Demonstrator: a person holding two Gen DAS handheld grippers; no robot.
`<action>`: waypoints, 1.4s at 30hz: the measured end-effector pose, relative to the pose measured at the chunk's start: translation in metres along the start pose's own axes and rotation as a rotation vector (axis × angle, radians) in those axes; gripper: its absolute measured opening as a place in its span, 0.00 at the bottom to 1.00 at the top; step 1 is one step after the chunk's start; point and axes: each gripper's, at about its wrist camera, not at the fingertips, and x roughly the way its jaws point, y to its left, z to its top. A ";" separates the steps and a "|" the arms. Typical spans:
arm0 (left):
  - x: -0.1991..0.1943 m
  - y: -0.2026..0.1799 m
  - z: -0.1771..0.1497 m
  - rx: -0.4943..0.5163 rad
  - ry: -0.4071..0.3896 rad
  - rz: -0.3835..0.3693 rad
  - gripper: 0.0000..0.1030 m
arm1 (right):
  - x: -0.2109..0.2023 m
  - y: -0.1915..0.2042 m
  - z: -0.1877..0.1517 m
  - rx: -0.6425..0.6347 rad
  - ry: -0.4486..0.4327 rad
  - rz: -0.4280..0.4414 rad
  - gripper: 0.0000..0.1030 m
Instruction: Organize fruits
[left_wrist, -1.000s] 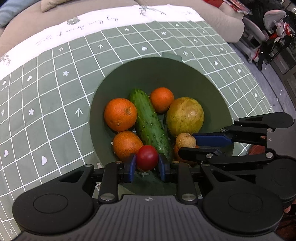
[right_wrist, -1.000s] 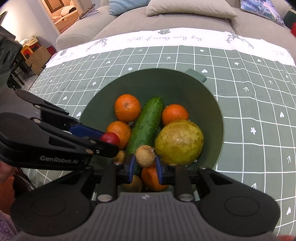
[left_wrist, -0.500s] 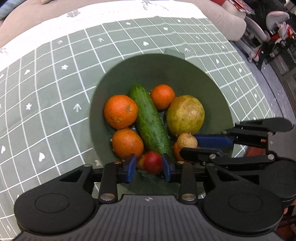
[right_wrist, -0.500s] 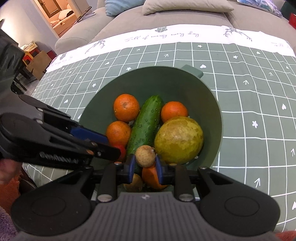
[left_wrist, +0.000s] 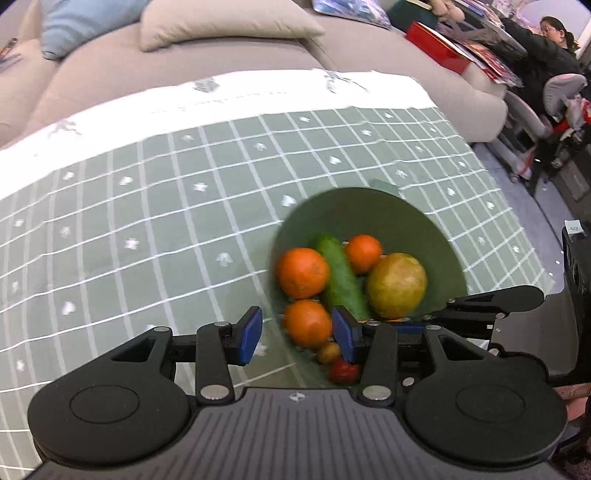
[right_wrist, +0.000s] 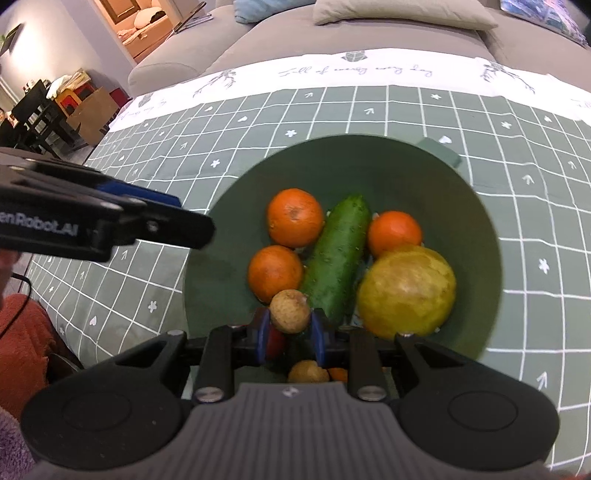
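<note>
Left wrist view: the left gripper had a small red fruit clamped between its pads a second ago. Now its jaws are opening and nothing is between them. The red fruit lies in the green bowl, low at the near wall, just behind the right pad. The bowl has slid from the centre to the right of the tongs, so this hand has come up and away. I judge the red fruit delivered. Beyond the tips lie three oranges, one of them to the left, with a cucumber and a big yellow-green fruit to the right.

Right wrist view: the right gripper is narrow as before, holding a small brown fruit over the near part of the bowl. The red fruit shows just below its left pad, and a second small brown fruit lies under the tongs. The left gripper stands off to the left, outside the rim. I think releasing the brown fruit is the next step.
</note>
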 end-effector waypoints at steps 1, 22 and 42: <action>-0.002 0.004 -0.001 -0.010 -0.003 0.006 0.50 | 0.002 0.002 0.001 -0.004 0.003 -0.001 0.19; -0.032 0.033 -0.031 -0.109 -0.086 0.013 0.50 | -0.009 0.024 0.010 -0.048 -0.015 -0.050 0.34; -0.147 -0.011 -0.076 -0.047 -0.522 0.254 0.83 | -0.153 0.092 -0.004 -0.067 -0.362 -0.177 0.75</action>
